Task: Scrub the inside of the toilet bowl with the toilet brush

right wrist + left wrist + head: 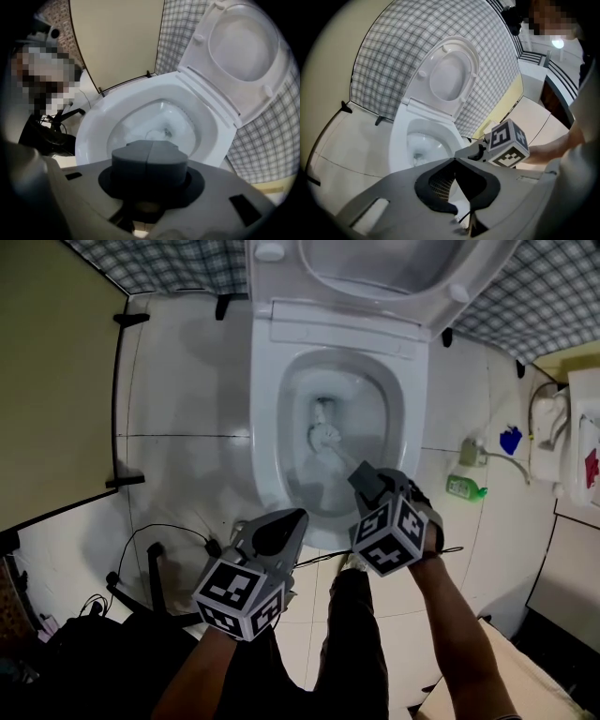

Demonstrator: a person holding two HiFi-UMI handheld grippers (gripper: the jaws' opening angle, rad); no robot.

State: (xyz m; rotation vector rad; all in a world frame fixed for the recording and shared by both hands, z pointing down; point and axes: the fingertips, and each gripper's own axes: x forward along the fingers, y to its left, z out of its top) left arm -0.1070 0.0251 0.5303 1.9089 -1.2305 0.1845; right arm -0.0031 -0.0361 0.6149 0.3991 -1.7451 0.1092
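Closest, the left gripper (291, 523) had its fingers pressed together on nothing. The right gripper (367, 477) pinched the toilet brush (325, 437), its head deep inside the toilet bowl (270, 427). Scrubbing seemed under way; next, rub round the sides.

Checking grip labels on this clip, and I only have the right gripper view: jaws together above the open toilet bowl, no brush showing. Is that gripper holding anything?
Observer: Yes. The head view shows the right gripper shut on the toilet brush handle, its bristle head down in the toilet bowl.
Operator: And the left gripper?
Observer: The left gripper is shut and empty, off the bowl's front.
Operator: Anything lying nearby?
Observer: A green bottle sits on the floor, right of the bowl.
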